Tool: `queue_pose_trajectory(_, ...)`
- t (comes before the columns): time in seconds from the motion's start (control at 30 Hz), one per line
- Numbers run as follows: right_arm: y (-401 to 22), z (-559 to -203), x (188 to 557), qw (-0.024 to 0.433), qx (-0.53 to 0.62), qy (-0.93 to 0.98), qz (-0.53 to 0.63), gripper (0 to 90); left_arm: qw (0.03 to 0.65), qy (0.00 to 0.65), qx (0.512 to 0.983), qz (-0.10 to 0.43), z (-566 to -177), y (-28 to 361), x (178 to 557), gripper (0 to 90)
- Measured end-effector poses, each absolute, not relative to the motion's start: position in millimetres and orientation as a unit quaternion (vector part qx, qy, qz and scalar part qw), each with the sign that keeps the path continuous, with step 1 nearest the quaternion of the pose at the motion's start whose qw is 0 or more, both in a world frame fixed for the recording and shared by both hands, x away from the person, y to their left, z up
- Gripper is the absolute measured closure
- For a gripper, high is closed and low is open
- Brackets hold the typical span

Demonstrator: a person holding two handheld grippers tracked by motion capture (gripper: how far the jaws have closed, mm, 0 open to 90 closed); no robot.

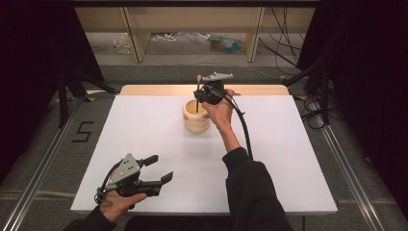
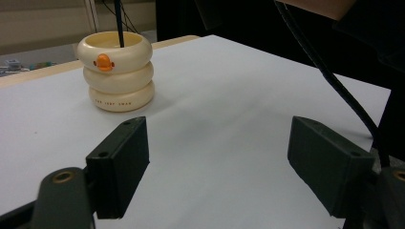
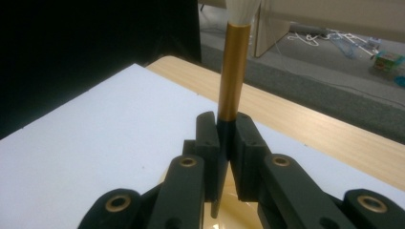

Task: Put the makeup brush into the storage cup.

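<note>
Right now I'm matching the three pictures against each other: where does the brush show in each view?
High view: the brush stands upright at top centre, its lower end in the cream holder, held by the right gripper.
Left gripper view: its dark handle rises out of the holder, upper left.
Right gripper view: its gold ferrule stands centre, clamped between the jaws.
Shared landmark: the white table top.

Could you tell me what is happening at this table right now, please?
A person works with a claw in each hand. The right claw is shut on the dark handle of a brush, held upright with bristles up and its lower end inside a cream ringed holder standing on the white table. The left claw rests open near the table's front edge, holding nothing.
</note>
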State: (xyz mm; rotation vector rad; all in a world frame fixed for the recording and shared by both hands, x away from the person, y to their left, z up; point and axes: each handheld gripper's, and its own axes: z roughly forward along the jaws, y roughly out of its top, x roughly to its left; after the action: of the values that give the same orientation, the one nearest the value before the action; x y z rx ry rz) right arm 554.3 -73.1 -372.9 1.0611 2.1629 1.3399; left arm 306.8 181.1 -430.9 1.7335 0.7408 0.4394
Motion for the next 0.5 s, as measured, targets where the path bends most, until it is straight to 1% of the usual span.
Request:
queue_pose_trajectory(0.23, -70.1, -376.5, 554.7, 0.181, 0.383, 0.777, 0.465, 83.3, 0.566, 0.315, 0.739, 0.186, -431.0, 181.0, 306.9, 21.8)
queue_pose_trajectory(0.33, -70.7, -380.0, 557.0, 0.185, 0.378, 0.782, 0.460, 83.3, 0.566, 0.316, 0.738, 0.186, -431.0, 181.1, 306.8, 21.8)
queue_pose_trajectory(0.4, -70.2, -381.9, 556.9, 0.177, 0.382, 0.784, 0.456, 83.3, 0.566, 0.315, 0.738, 0.187, -431.0, 181.7, 307.3, 21.8)
queue_pose_trajectory(0.43, -69.8, -383.6, 557.7, 0.185, 0.378, 0.784, 0.456, 83.3, 0.566, 0.317, 0.738, 0.187, -431.1, 181.8, 307.3, 21.8)
queue_pose_trajectory(0.47, -69.5, -383.6, 557.1, 0.177, 0.382, 0.785, 0.455, 83.2, 0.566, 0.316, 0.738, 0.187, -431.1, 181.9, 307.4, 21.8)
queue_pose_trajectory(0.5, -69.4, -384.3, 557.6, 0.179, 0.381, 0.786, 0.454, 83.1, 0.566, 0.316, 0.738, 0.187, -431.1, 181.8, 307.4, 21.8)
